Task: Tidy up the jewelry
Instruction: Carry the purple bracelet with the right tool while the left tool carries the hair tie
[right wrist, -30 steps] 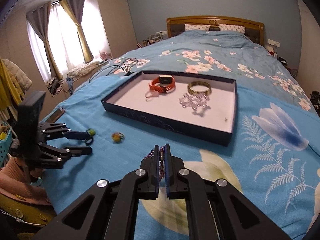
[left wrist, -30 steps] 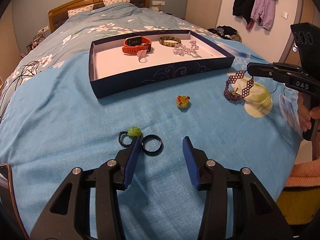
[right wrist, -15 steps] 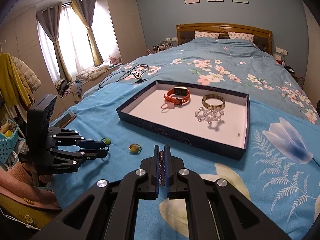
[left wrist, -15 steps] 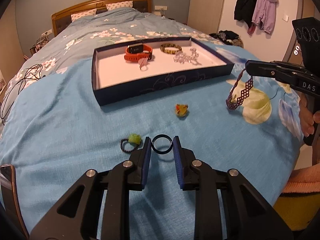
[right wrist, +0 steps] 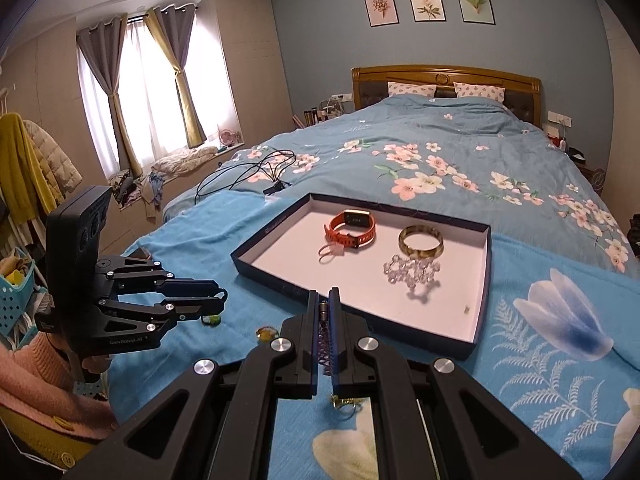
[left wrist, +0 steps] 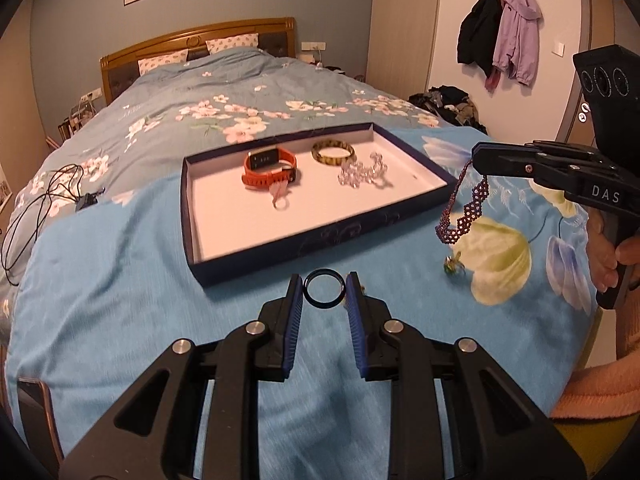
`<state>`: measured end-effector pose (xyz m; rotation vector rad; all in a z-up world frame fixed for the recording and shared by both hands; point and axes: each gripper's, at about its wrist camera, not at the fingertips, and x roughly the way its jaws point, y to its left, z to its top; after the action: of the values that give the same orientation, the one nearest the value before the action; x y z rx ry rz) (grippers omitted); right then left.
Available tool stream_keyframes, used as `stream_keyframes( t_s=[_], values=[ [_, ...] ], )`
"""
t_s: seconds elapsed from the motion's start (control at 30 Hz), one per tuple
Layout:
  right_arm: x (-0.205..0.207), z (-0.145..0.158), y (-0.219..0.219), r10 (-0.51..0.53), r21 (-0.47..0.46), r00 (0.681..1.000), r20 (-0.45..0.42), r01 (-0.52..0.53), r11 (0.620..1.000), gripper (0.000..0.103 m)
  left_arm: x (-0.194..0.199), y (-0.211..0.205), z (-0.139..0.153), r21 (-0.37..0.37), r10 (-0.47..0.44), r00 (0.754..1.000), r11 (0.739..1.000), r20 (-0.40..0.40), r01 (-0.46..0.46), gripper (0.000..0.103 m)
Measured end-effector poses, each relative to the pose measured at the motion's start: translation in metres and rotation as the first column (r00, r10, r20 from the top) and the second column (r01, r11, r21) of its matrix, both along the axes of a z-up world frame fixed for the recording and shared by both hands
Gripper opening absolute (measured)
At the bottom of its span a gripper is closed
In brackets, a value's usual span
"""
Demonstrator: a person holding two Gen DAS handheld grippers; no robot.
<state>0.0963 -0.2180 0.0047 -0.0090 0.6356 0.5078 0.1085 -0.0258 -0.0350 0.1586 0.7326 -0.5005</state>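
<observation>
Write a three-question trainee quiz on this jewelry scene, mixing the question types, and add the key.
1. True or false: the left tongs are shut on the thin black ring.
2. Multiple choice: what hangs from the right tongs? A) the purple beaded mesh bracelet B) a silver chain C) a leather strap
3. Fill in: the orange smartwatch, the amber mottled bangle and the clear crystal bead bracelet all lie inside the shallow dark-blue ___.

Key: 1 true; 2 A; 3 box.
</observation>
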Motion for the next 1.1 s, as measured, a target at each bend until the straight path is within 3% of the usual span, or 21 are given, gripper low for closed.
stream_keyframes(
  t_s=[1.1],
  values=[
    [0.048, 0.006, -0.007, -0.075, 0.022, 0.997, 0.016, 0.074, 0.997, 0.003, 0.050, -0.023, 0.012, -0.006, 0.008, 1.000, 1.000, 0.029, -0.007, 0.022]
  ],
)
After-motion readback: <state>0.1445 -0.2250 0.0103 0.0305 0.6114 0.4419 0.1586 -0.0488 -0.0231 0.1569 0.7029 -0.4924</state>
